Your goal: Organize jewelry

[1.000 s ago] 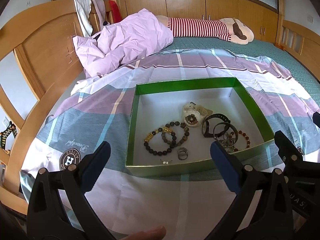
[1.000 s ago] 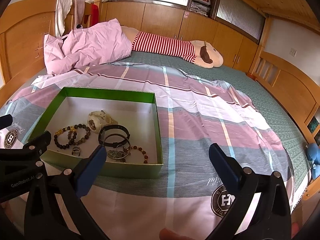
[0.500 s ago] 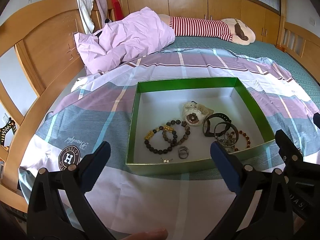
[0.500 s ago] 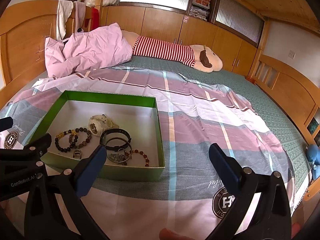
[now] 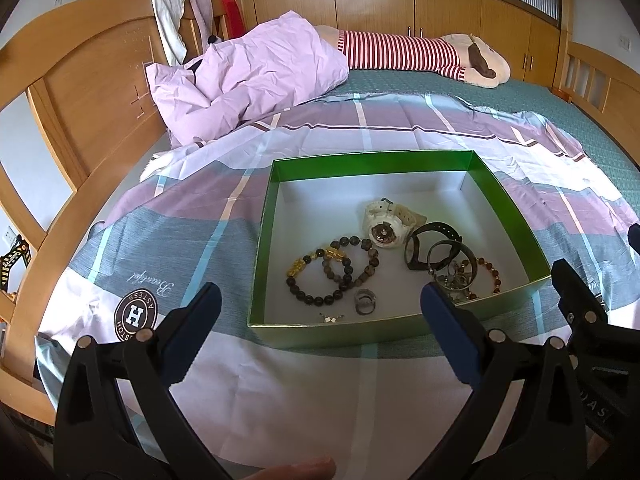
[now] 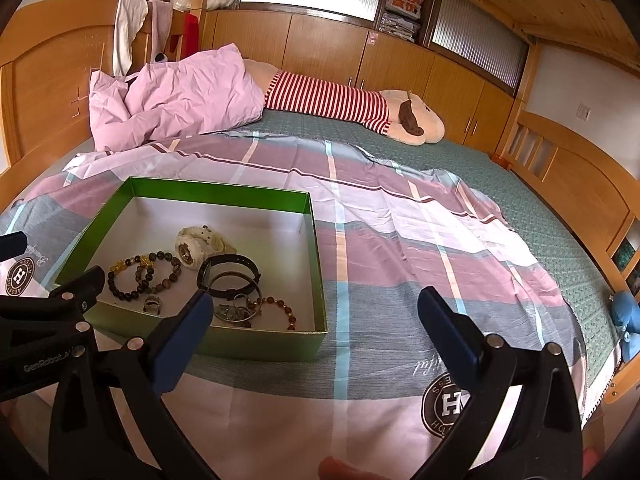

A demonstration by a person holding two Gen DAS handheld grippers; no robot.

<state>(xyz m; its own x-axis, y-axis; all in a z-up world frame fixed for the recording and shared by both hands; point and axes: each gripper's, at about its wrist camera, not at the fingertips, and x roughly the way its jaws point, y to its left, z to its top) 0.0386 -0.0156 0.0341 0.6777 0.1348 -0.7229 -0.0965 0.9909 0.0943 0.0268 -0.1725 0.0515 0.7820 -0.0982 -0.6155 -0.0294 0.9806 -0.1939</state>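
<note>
A shallow green box (image 5: 259, 248) (image 6: 318, 264) lies on the plaid bedspread. Inside it are a white watch (image 5: 384, 226) (image 6: 196, 246), dark beaded bracelets with gold charms (image 5: 328, 270) (image 6: 140, 274), black bands (image 5: 434, 242) (image 6: 228, 274), a ring (image 5: 364, 300) (image 6: 152, 304), a brown bead strand (image 5: 490, 272) (image 6: 280, 306) and a small earring (image 5: 331, 318). My left gripper (image 5: 320, 312) is open, held just before the box's near wall. My right gripper (image 6: 314, 320) is open too, over the box's right near corner and the bedspread beside it.
A crumpled pink quilt (image 5: 248, 76) (image 6: 172, 96) and a long striped plush toy (image 5: 420, 54) (image 6: 352, 108) lie at the far side of the bed. Wooden bed boards (image 5: 88, 92) (image 6: 580, 184) stand left and right. Wooden cabinets (image 6: 328, 48) line the back wall.
Both views have tilted and shifted slightly, so the box sits a little lower in frame. Both grippers stayed open; nothing in the box moved.
</note>
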